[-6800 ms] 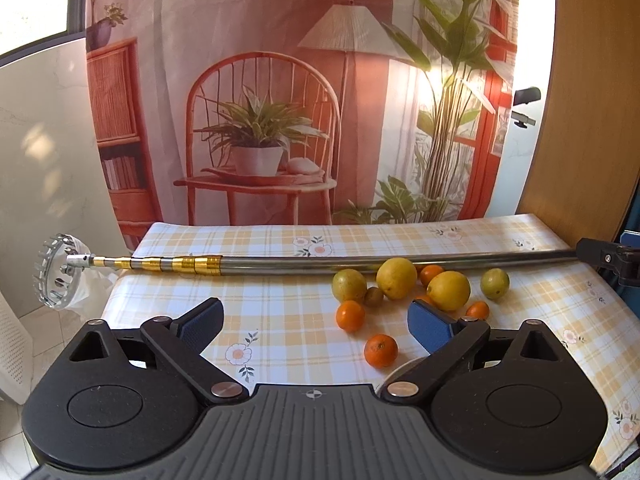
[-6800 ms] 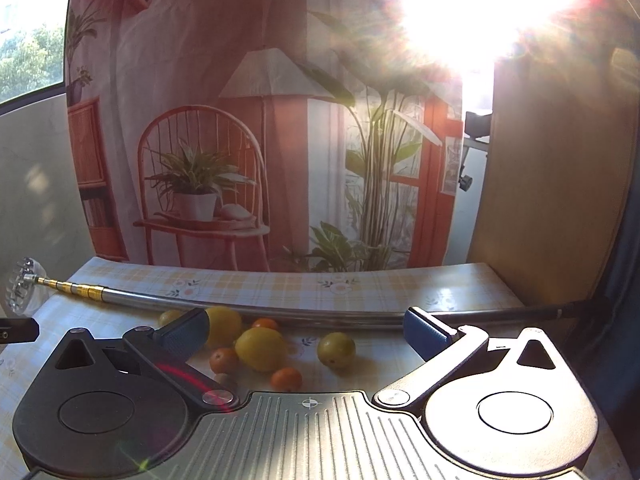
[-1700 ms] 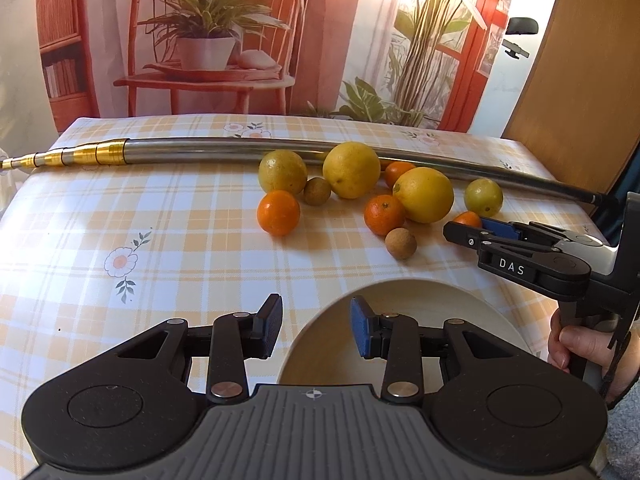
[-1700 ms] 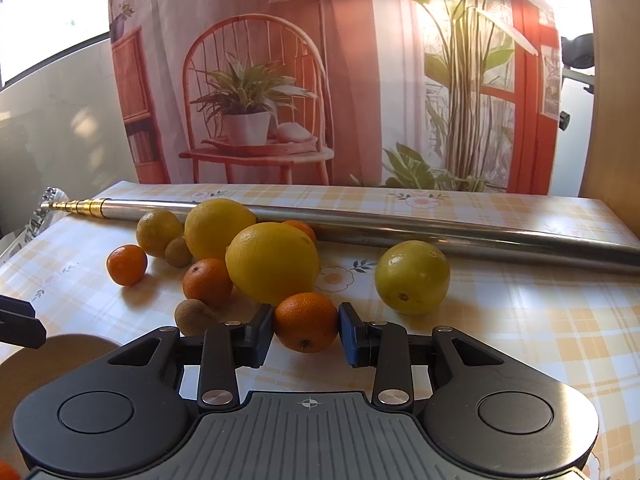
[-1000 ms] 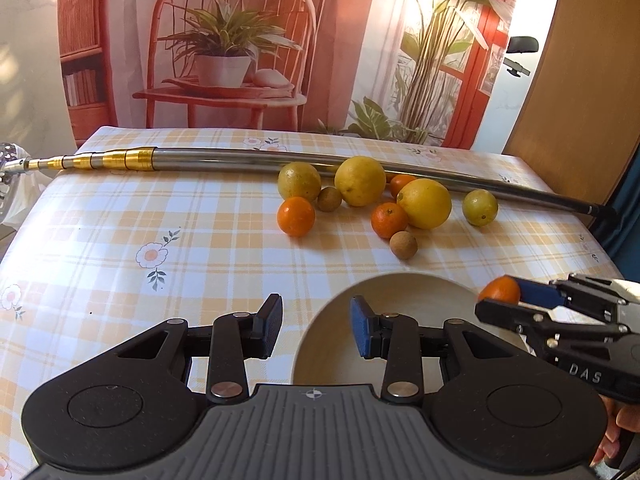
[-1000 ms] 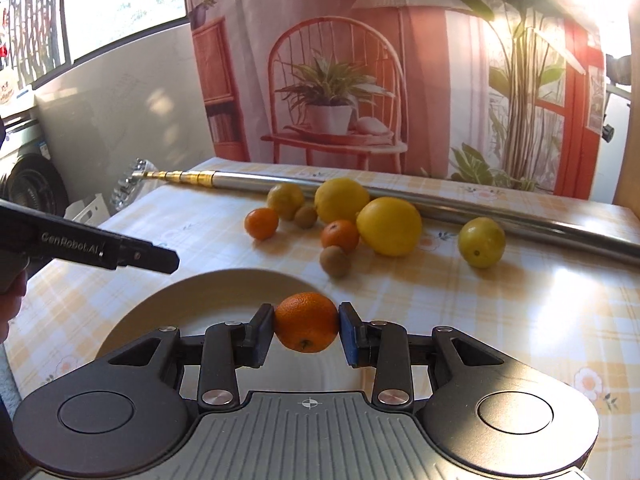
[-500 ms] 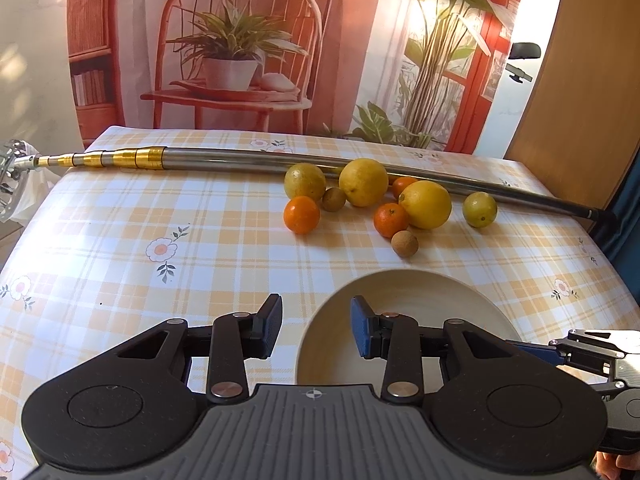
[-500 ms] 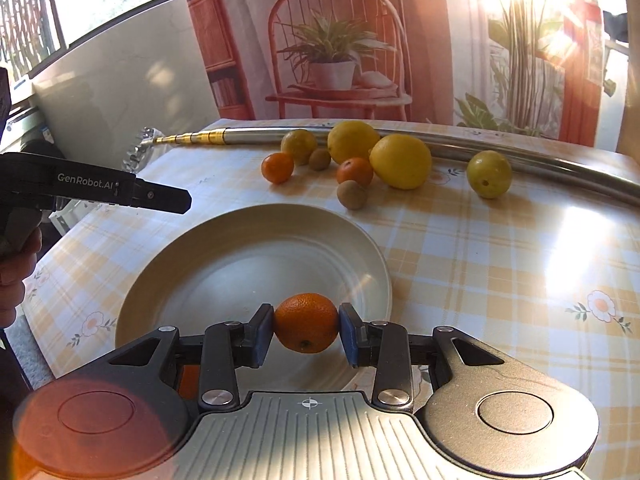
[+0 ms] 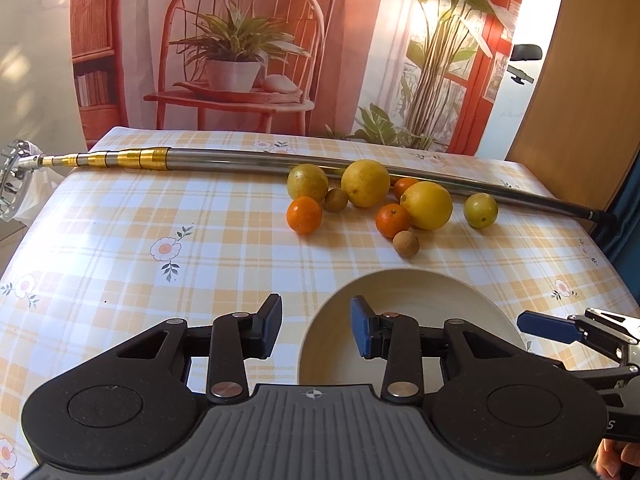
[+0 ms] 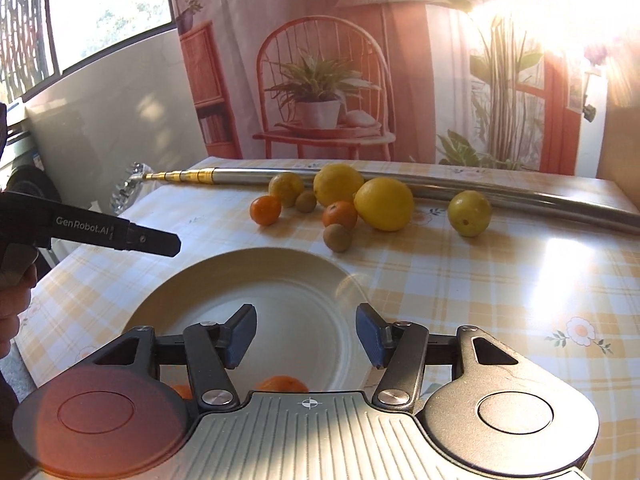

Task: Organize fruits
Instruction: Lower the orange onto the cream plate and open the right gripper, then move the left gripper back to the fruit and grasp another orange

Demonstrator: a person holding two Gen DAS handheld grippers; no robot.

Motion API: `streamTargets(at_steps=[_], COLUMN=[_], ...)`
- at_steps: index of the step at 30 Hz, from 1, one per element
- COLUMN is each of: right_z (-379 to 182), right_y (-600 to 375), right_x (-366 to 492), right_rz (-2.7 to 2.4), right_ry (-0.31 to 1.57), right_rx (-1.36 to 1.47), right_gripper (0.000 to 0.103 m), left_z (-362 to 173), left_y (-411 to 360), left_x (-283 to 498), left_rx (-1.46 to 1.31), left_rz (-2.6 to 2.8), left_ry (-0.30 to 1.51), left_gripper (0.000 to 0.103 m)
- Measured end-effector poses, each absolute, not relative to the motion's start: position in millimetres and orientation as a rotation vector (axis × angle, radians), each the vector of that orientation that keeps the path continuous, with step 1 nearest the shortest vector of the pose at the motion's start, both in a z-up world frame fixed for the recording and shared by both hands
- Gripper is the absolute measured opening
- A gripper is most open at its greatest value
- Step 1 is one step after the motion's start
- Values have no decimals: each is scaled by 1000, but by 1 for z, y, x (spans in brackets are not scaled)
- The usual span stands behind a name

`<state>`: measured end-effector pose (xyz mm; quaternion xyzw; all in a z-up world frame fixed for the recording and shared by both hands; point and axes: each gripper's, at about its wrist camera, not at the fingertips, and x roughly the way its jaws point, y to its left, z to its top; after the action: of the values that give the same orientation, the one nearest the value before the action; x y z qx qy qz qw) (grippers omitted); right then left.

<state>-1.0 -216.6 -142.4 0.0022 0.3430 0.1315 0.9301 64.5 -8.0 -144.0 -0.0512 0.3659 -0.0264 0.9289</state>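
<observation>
A cream plate [image 10: 280, 276] lies flat on the checked tablecloth, its rim [image 9: 400, 276] just ahead of my left gripper. My right gripper [image 10: 306, 334] hangs open over the plate. A mandarin [image 10: 282, 383] rests in the plate right below it, and a second orange piece [image 10: 182, 391] shows beside it; the gripper body hides most of both. My left gripper [image 9: 316, 332] stands open by a narrow gap with nothing in it, over the plate's left rim. Behind the plate sit loose mandarins [image 9: 304, 215], lemons [image 9: 427, 205], a yellow-green fruit [image 9: 481, 210] and a small brown fruit [image 9: 406, 243].
A long steel pole with a gold end [image 9: 240, 158] lies across the table behind the fruit. A wooden panel [image 9: 580, 80] rises at the back right. A hand [image 10: 12, 292] holds the left gripper [image 10: 160, 240] at the table's left edge.
My right gripper has opened and let go of the mandarin, which now lies in the plate. The left gripper has barely moved.
</observation>
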Motion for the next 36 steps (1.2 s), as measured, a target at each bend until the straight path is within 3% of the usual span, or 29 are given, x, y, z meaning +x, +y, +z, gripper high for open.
streamTargets(at_steps=[24,36], right_z=[-96,-119], right_y=[-269,-282], right_x=[66,84], right_rz=[89,75], right_ry=[488,542], right_rx=[-43,26], right_gripper=[52,52], left_z=[-92,-126], left_y=[28,23], left_x=[106,144], left_rx=[-89,-37], left_rz=[-51,-127], left_ry=[666,757], left_gripper=[44,44])
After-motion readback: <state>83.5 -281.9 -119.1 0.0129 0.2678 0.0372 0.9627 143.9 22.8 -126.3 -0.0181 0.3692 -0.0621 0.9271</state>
